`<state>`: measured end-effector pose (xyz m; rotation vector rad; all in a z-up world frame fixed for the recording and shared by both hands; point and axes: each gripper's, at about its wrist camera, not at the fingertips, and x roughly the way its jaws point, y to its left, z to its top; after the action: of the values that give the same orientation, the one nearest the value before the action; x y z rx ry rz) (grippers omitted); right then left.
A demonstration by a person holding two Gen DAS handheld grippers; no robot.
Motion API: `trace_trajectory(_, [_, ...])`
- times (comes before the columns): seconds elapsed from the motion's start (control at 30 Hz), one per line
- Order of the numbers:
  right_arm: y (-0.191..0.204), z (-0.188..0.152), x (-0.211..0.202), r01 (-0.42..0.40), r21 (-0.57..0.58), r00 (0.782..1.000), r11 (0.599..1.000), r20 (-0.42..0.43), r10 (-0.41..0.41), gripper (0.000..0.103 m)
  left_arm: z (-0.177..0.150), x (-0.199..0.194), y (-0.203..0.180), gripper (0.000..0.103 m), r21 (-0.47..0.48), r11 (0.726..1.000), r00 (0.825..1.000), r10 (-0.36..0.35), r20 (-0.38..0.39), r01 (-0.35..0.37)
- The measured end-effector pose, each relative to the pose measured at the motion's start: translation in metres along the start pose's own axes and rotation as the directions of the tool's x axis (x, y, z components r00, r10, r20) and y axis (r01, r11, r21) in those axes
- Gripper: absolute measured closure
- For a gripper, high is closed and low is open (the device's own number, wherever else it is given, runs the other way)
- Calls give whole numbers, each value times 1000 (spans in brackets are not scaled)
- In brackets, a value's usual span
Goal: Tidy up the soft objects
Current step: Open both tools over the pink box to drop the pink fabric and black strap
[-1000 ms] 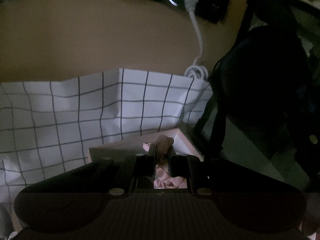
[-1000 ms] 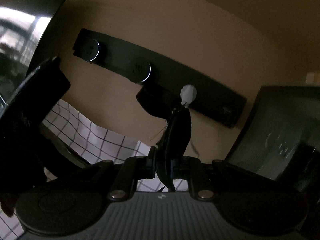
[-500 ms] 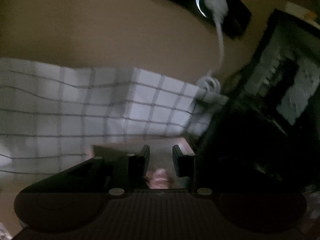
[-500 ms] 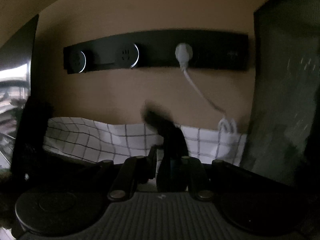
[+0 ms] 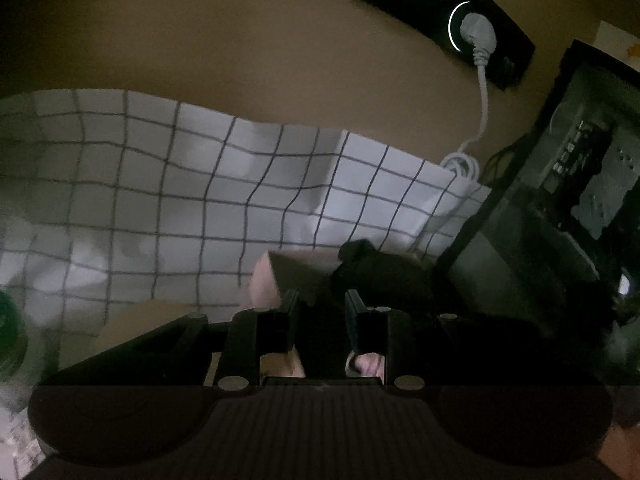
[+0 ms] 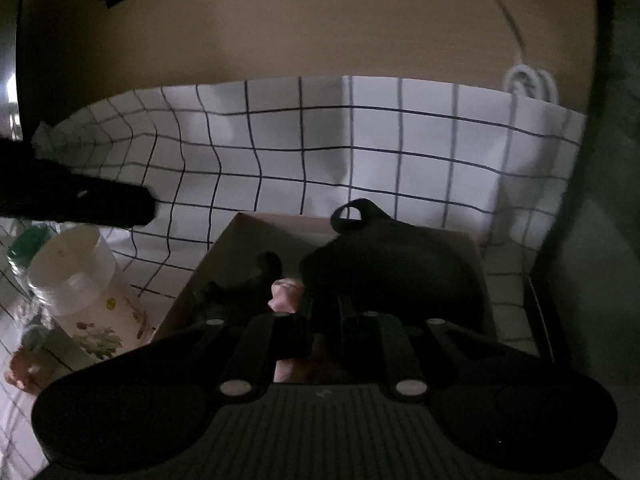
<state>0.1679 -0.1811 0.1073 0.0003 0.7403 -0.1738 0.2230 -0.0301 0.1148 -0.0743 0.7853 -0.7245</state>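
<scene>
A pale box (image 6: 240,248) stands on the checked cloth (image 6: 400,160). A black soft item with a loop (image 6: 380,256) hangs into the box from my right gripper (image 6: 328,308), which is shut on it. A pink soft item (image 6: 286,292) lies in the box beside it. In the left wrist view, my left gripper (image 5: 320,300) is open and empty above the box (image 5: 296,268), with the black item (image 5: 376,272) just ahead to the right and pink fabric (image 5: 366,362) below the fingers.
A white jar with flower print (image 6: 76,276) stands left of the box. The dark left gripper body (image 6: 72,200) reaches in from the left. A dark computer case (image 5: 560,208) stands on the right. A wall socket strip with a white plug (image 5: 478,36) is behind.
My left gripper let go of the pink item, opened and drew back. My right gripper came down with the black item from in front of the wall into the box.
</scene>
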Motion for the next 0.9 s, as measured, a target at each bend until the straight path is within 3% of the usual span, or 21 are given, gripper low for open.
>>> trace_trajectory(0.07, [1,3,10,12,-25,1000,1000,-14,-12,91,-8,-11,6,76,-6,1000,1000,9,0,-9])
trace_trajectory(0.2, [-12,4,11,-14,86,999,996,-32,17,90,-32,-42,23,76,18,999,999,42,-3,-42])
trace_trajectory(0.33, [-16,-5,-3,-22,135,1000,991,-14,24,89,-65,-76,52,76,69,989,992,130,-1,-129])
trace_trajectory(0.4, [-14,-2,-10,0,126,1000,992,-17,2,82,-76,-93,71,76,82,973,976,215,19,-216])
trace_trajectory(0.47, [-9,1,-22,35,107,999,994,-12,-33,55,-79,-108,94,75,29,964,965,263,8,-263])
trace_trajectory(0.5, [-5,2,-30,52,95,999,994,2,-53,48,-81,-113,107,75,-4,958,958,286,-4,-286])
trace_trajectory(0.53, [-1,2,-40,59,84,998,995,24,-62,43,-81,-118,119,75,-30,946,947,321,-20,-322])
trace_trajectory(0.6, [7,1,-58,55,74,997,996,52,-59,43,-81,-125,139,75,-62,930,932,359,-38,-361])
trace_trajectory(0.67, [20,2,-72,48,59,997,997,65,-52,42,-78,-128,148,75,-70,938,941,338,-30,-340])
trace_trajectory(0.77, [49,4,-90,58,14,995,998,82,-59,42,-75,-115,140,74,-9,967,966,255,-43,-255])
trace_trajectory(0.9, [96,1,-106,36,-81,996,996,84,-30,41,-77,-82,115,72,82,974,972,217,-85,-210])
